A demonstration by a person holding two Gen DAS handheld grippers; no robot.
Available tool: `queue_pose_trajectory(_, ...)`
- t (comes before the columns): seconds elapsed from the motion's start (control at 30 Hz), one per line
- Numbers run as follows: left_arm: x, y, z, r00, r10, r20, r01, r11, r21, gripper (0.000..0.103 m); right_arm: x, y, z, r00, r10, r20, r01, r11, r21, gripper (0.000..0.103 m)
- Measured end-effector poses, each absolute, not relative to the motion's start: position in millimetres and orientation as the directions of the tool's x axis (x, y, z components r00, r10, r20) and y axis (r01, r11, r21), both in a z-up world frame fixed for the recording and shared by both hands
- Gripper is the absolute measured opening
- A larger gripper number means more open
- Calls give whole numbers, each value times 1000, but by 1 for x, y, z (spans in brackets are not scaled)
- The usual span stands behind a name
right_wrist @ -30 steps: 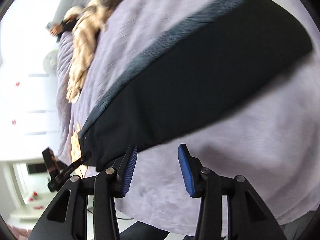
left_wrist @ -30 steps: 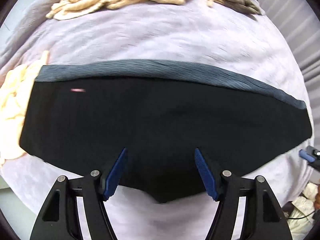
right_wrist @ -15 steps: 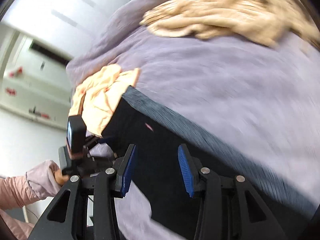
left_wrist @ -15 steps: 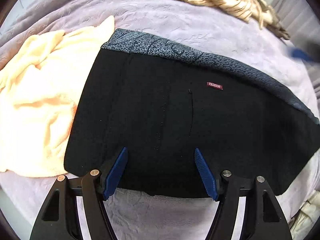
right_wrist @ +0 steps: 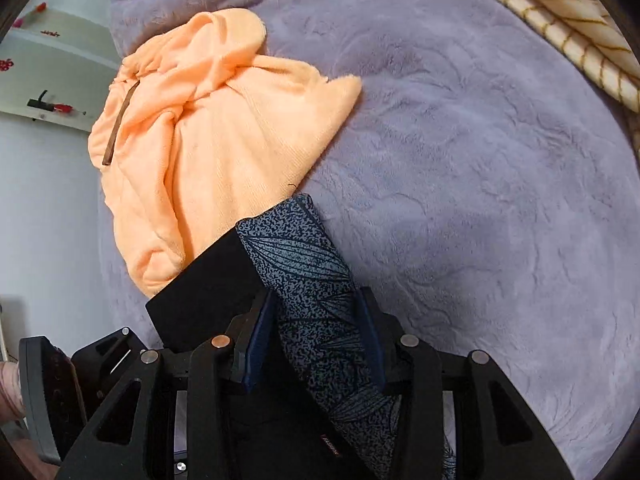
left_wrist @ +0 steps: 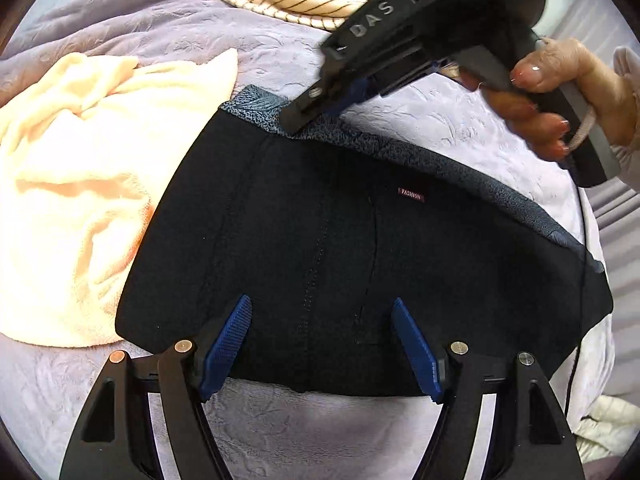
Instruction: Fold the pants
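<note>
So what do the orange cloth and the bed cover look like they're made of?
Orange cloth: probably terry or fleece, matte, with a fuzzy nap and soft rumpled folds. Bed cover: seemingly plush lilac fleece, with a leaf-like pattern pressed into the pile.

Hidden from you: pants (left_wrist: 360, 248) near hem behind left gripper (left_wrist: 322, 344) fingers; waistband (right_wrist: 316, 300) runs under right gripper (right_wrist: 316, 344); striped cloth (right_wrist: 560, 12) cut by frame edge.
</note>
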State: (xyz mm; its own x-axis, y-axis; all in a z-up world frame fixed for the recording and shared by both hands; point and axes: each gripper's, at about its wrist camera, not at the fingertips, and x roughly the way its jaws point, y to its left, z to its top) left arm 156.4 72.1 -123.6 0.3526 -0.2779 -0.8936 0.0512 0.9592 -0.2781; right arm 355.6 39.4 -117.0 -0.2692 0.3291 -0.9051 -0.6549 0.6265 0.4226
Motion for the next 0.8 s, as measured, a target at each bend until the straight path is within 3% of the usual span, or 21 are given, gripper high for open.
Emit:
queue_pose_trajectory(0.03,155,73,-122,351,-278,-894,49,959,-279,74,355,39,-114,-282,353,-892,-642,621,449,10)
queue_pose_trajectory(0.13,154,74,-118,345,-278,-897,36,958,-283,74,340,40,-85,-288,406,-867,-678,553,484,5)
queue_pose_trajectory(0.23,146,76,-119,337,-265,-904,46,963,-265,74,331,50,-71,-305,427,-851,-703,502,504,4)
queue_pose_trajectory(0.37,151,63,-107,329,-233,-915,77,973,-220,74,349,48,-116,-241,331,-912,-670,623,403,5)
queue_pose_trajectory(0.43,161,62,-97,342,-222,-913,80,975,-207,74,354,42,-124,-227,350,-909,-619,668,412,14)
queue_pose_trajectory(0.53,186,63,-86,382,-232,-895,90,973,-213,74,359,10,-96,-165,465,-870,-526,704,477,17)
queue_pose_trajectory(0.6,208,58,-85,396,-211,-894,93,978,-189,74,353,-27,-74,-71,452,-889,-482,765,428,17)
queue_pose_trajectory(0.73,256,53,-113,387,-154,-909,51,988,-146,74,314,-106,-79,-69,510,-857,-316,804,504,17)
queue_pose_trajectory(0.8,278,48,-133,376,-70,-924,8,997,-72,74,288,-101,-103,-83,441,-894,-284,849,445,17)
